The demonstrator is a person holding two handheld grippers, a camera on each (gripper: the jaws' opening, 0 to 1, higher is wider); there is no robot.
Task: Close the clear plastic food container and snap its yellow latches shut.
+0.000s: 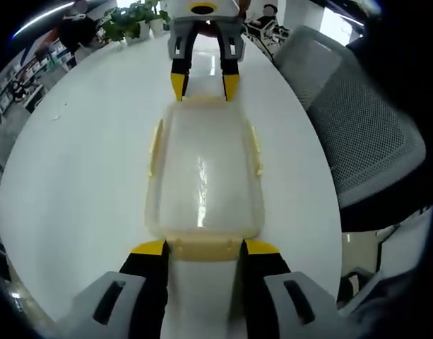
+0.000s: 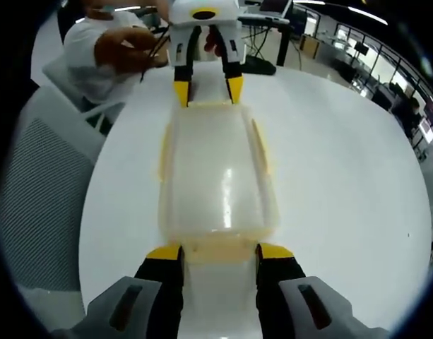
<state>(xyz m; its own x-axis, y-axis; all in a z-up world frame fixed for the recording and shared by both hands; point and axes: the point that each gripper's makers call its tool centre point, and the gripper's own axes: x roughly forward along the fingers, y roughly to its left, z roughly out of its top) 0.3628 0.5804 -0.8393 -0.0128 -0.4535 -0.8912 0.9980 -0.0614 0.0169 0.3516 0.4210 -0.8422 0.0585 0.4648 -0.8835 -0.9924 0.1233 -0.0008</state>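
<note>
Clear rectangular plastic food container [image 1: 204, 176] with yellow latches lies between both grippers' wide-spread fingertips: left gripper [image 1: 205, 247], right gripper [image 2: 220, 251].

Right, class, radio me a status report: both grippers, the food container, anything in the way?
Left gripper and right gripper open, one at each end latch. Container lidded on the white table; side latches look unsnapped. Nothing in the way.

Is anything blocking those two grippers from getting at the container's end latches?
Nothing visible. The left gripper sits open right at one end latch of the container, and the right gripper sits open at the opposite end latch. Only bare table surrounds the box.
</note>
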